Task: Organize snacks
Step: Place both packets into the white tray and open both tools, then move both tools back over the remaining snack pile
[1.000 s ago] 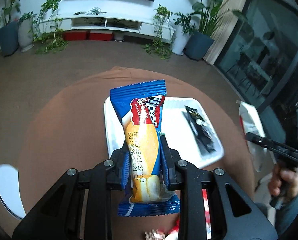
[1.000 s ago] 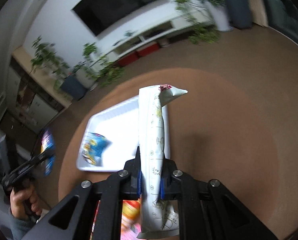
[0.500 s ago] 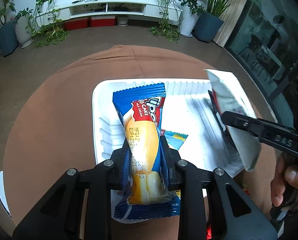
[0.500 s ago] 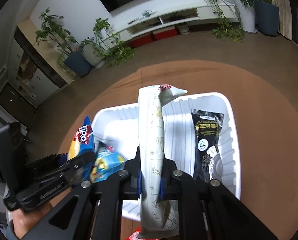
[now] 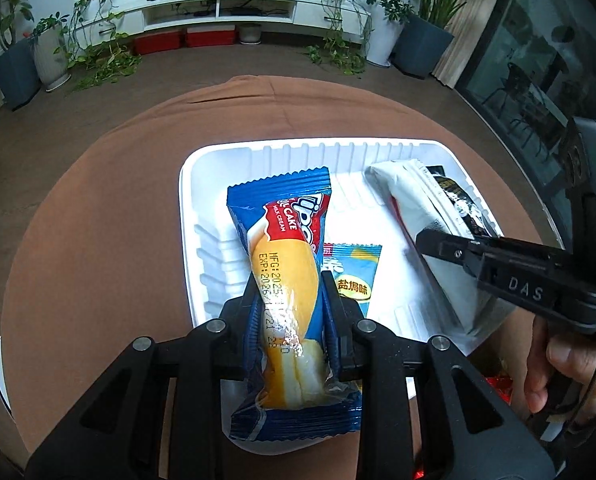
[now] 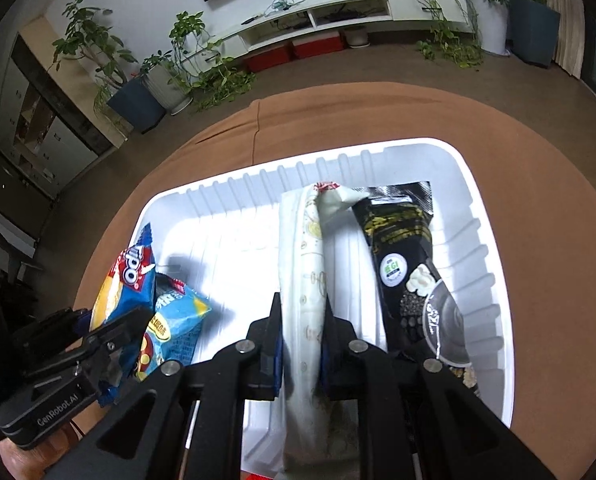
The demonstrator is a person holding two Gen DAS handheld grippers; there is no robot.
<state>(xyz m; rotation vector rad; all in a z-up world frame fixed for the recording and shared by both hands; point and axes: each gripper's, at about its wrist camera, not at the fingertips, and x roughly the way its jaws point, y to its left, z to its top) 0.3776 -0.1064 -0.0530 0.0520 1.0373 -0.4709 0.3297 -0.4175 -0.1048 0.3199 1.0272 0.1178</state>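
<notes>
While you are lowering both snacks over the white tray point(image 5: 201, 216), your left gripper point(image 5: 287, 304) is pinching the blue cake pack point(image 5: 285, 280) and your right gripper point(image 6: 301, 320) the white packet point(image 6: 304, 280), jaws just easing apart; be releasing low, beside the black pouch point(image 6: 402, 256).

White tray point(image 5: 201, 184) ribbed plastic; cake wrapper point(image 5: 285, 264) glossy film; tablecloth point(image 5: 97, 216) matt brown cloth.
</notes>
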